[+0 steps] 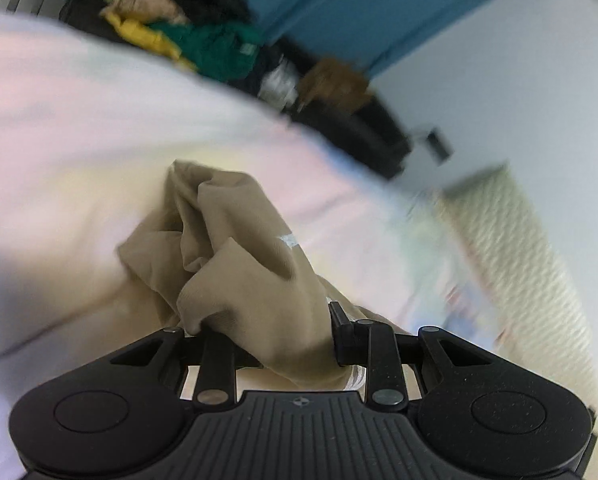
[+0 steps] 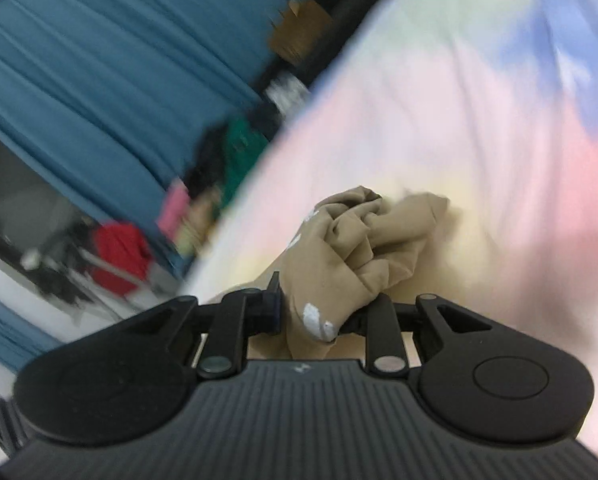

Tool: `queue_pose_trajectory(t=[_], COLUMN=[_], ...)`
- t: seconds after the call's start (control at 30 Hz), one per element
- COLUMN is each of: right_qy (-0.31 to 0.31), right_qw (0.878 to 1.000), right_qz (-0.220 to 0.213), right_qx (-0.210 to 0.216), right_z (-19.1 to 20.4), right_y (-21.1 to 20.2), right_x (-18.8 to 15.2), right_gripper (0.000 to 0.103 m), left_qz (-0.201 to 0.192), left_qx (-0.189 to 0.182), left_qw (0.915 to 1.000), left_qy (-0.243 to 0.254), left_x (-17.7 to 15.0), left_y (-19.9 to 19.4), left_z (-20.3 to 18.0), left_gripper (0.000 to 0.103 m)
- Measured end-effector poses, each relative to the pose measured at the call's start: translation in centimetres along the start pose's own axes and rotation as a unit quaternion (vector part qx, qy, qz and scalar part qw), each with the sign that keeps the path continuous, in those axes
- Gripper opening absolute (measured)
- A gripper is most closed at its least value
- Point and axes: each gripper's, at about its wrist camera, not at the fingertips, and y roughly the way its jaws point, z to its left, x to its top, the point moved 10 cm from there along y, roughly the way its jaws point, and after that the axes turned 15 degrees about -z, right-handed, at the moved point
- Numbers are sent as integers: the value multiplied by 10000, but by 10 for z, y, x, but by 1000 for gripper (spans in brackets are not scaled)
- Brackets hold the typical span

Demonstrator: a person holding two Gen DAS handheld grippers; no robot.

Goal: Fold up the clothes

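1. Low in the centre of the left wrist view, the left gripper (image 1: 265, 340) pinches a bunch of the tan garment (image 1: 239, 248); cloth fills the gap between its two black fingers and spills over them.
2. Low in the centre of the right wrist view, the right gripper (image 2: 315, 316) likewise clamps the tan garment (image 2: 363, 240), its two fingers pressed onto a twisted fold of it.
3. One garment shows in each view: soft, matte, crumpled into rounded folds, lying bunched on the pastel bedsheet (image 1: 99, 128) ahead of the fingers.
4. White printed marks sit on the cloth: one patch in the left view at centre right of the bundle, and about three in the right view, the clearest beside the fingers.
5. Only the right view shows the bedsheet (image 2: 459, 120) as strongly coloured, with pink, yellow and blue blotches at the right of the frame, and a red item (image 2: 119, 256) at middle left.
6. Only the left view shows a pale woven blanket (image 1: 519, 248) at the right edge.
7. Both views show a pile of clothes (image 1: 171, 24), blurred, and a teal curtain (image 2: 99, 60) with vertical pleats.
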Motion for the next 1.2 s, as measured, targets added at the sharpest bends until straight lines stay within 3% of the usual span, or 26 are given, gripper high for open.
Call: queue_pose_trajectory(t=[0.1, 0.2, 0.27, 0.37, 0.43, 0.5, 0.6, 0.63, 0.67, 0.7, 0.73, 1.03, 1.2], right_qy=[32, 41, 171, 267, 122, -119, -658, -855, -1039, -1193, -1310, -2486, -2945], right_qw=[9992, 9983, 9973, 9937, 9908, 9895, 9899, 9894, 9890, 9889, 9889, 9667, 9501], right_qz=[370, 550, 651, 884, 988, 1045, 955, 906, 834, 726, 599, -343, -663], right_qx=[-124, -198, -285, -634, -919, -992, -820, -751, -642, -502, -359, 498, 792], right_z=[-36, -54, -58, -53, -49, -39, -13, -3, 7, 17, 26, 107, 130], right_y=[-5, -14, -18, -29, -46, -68, -103, -112, -124, -138, -151, -270, -321], right_x=[-40, -64, -69, -67, -64, -59, -44, -38, -33, -27, -21, -2, -12], right_gripper=[26, 28, 32, 34, 34, 34, 35, 43, 66, 78, 95, 97, 97], left_qz=[200, 259, 244, 271, 254, 117, -162, -240, -325, -411, -519, -1299, -1699], left_qx=[125, 382, 506, 703, 808, 858, 856, 853, 864, 874, 876, 665, 623], left_qw=[9992, 9955, 9920, 9876, 9846, 9810, 9762, 9750, 9734, 9717, 9692, 9515, 9348], left_qy=[320, 824, 1134, 1376, 1531, 1734, 1987, 2040, 2097, 2154, 2242, 2709, 3057], left_x=[-38, -61, -68, -65, -60, -50, -32, -28, -26, -23, -19, -17, -31], left_y=[-7, -14, -21, -41, -58, -85, -127, -139, -152, -165, -178, -303, -369], left_z=[24, 35, 37, 25, 14, -1, -32, -43, -53, -62, -72, -139, -160], left_gripper=[32, 45, 48, 62, 78, 85, 92, 93, 96, 103, 103, 103, 103])
